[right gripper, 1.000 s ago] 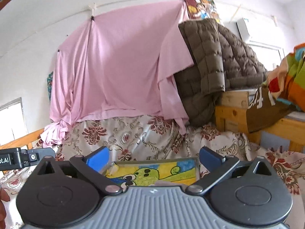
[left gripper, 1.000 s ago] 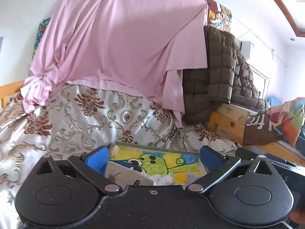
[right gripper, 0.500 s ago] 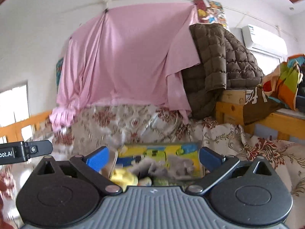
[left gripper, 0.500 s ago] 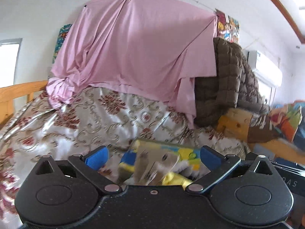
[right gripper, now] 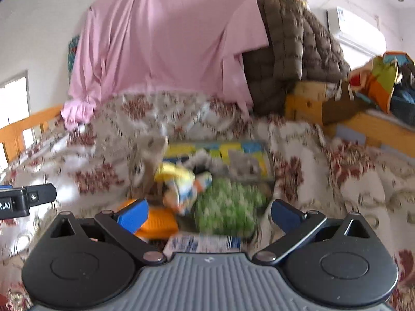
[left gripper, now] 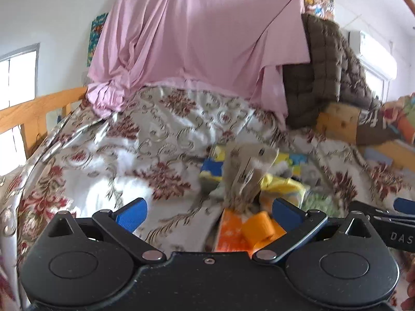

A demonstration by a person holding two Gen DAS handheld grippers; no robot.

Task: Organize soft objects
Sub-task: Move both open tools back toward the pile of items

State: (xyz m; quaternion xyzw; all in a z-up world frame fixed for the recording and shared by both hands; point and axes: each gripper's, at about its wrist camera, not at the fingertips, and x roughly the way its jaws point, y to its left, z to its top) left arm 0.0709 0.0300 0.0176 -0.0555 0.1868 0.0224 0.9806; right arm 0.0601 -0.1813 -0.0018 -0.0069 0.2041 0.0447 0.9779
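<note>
A pile of soft objects lies on the floral bedspread (left gripper: 109, 155): a grey-beige plush (left gripper: 246, 171), an orange soft toy (left gripper: 256, 228), a yellow-and-white toy (right gripper: 179, 184) and a green fuzzy one (right gripper: 225, 207), in front of a colourful cartoon box (right gripper: 233, 150). My left gripper (left gripper: 207, 212) is open above the bedspread, its right finger near the orange toy. My right gripper (right gripper: 207, 213) is open over the pile, the green toy between its fingers. Both views are blurred.
A pink sheet (left gripper: 197, 39) and a brown quilted blanket (left gripper: 326, 72) hang behind the bed. A wooden bed rail (left gripper: 31, 114) stands at left, and a wooden frame with colourful cloth (right gripper: 376, 83) at right. An air conditioner (right gripper: 355, 31) is on the wall.
Both grippers have pulled back and tilted down, so the pile of soft toys now shows in front of the box. The left gripper has shifted left of the pile.
</note>
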